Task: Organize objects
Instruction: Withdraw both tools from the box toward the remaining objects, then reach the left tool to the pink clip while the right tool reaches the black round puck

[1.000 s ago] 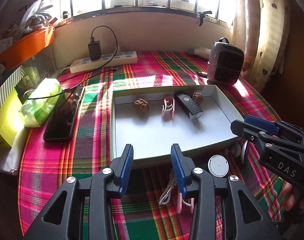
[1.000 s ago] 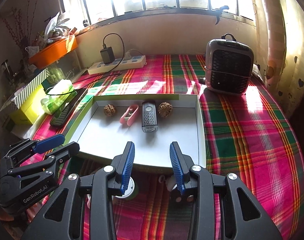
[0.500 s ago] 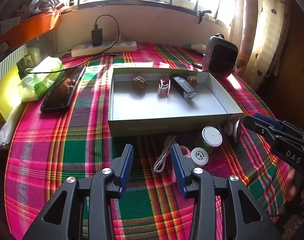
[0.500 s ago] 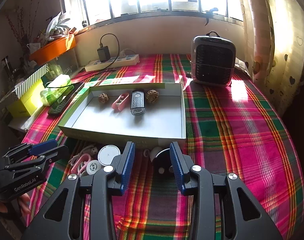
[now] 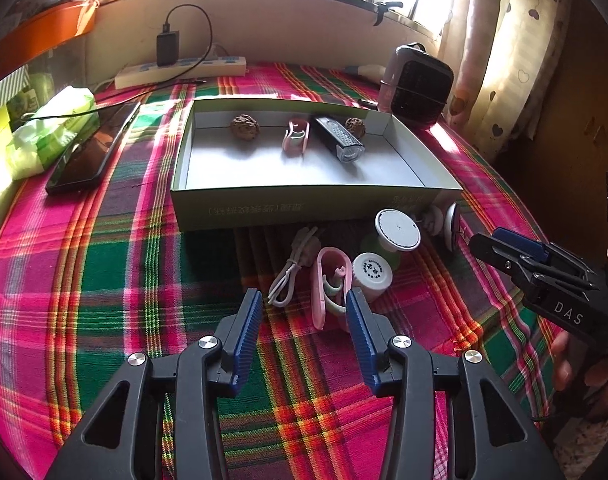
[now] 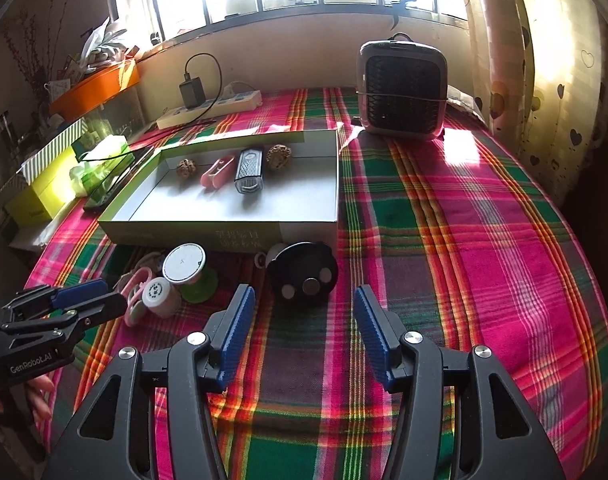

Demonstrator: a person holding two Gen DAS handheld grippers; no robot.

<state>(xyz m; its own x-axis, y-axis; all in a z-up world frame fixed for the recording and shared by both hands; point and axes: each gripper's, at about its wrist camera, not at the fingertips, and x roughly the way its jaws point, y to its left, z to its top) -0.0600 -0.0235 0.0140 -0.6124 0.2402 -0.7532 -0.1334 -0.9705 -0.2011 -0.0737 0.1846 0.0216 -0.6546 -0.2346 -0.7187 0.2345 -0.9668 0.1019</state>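
Sunlit windows stand behind a counter [image 6: 443, 248] covered in pink-and-green plaid cloth, with a grey boxy heater [image 6: 401, 94] at its far right and a white power strip [image 5: 180, 72] along the wall. On the cloth sits a shallow green-sided cardboard tray [image 5: 304, 204] holding two brown walnuts [image 5: 244, 127], a pink clip [image 5: 295, 140] and a grey-and-black bike light [image 5: 337, 140] along its far wall. Just in front of the tray lie a coiled white cable [image 5: 290, 276], a pink plastic loop [image 5: 327, 284], a small white-capped jar [image 5: 371, 276], a green spool with a white round top [image 6: 186, 266] and a black round disc with metal studs [image 6: 304, 278]. The left tongs [image 5: 304, 316] hang apart, holding nothing, just short of the pink loop. The right tongs [image 6: 302, 320] also stand wide apart and bare, the black disc just beyond their tips. A dark phone [image 5: 92, 152] and a green tissue pack [image 5: 50, 128] lie left of the tray.
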